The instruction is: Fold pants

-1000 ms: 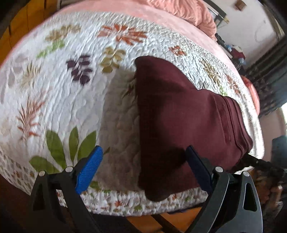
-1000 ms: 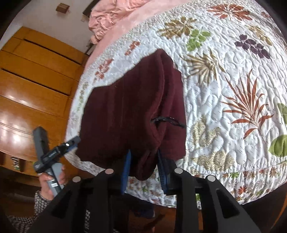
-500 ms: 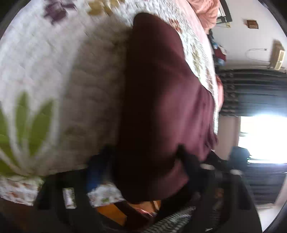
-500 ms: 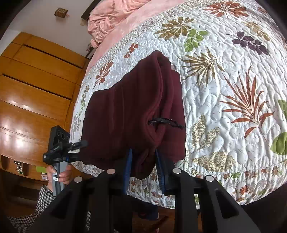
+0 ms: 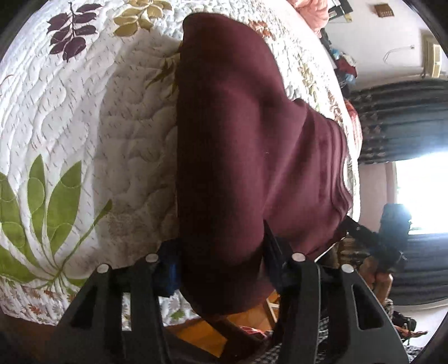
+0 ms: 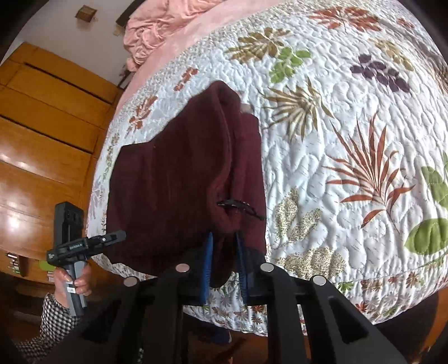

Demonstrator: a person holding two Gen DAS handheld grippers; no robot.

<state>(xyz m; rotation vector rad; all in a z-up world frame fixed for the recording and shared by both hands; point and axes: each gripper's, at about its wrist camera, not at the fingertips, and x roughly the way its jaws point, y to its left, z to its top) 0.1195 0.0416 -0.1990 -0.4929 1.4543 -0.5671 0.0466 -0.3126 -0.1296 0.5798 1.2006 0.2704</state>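
Observation:
Dark maroon pants (image 5: pixel 238 145) lie folded lengthwise on a white quilt with leaf prints (image 5: pixel 70 126), near the bed's front edge. My left gripper (image 5: pixel 221 260) straddles the near end of the pants. Its jaws are closing, and the cloth fills the gap and bulges out past the blue pads (image 5: pixel 170 270). In the right wrist view the pants (image 6: pixel 173 173) show a black drawstring (image 6: pixel 240 205) at the waist. My right gripper (image 6: pixel 224 266) is closing too, with a fold of the waist edge pinched between its pads. A hand in a checked sleeve (image 6: pixel 72 280) holds the left gripper's handle.
The quilt (image 6: pixel 350 140) drops off at the bed's front edge (image 6: pixel 280 316). A wooden wardrobe (image 6: pixel 42 145) stands to the left. A pink blanket (image 6: pixel 168 25) is bunched at the head of the bed. Dark curtains (image 5: pixel 406 126) and a bright window (image 5: pixel 420 196) are at the right.
My left gripper came down and tilted onto the near end of the pants, and its jaws narrowed from wide open around the cloth. The right jaws tightened on the waist fold.

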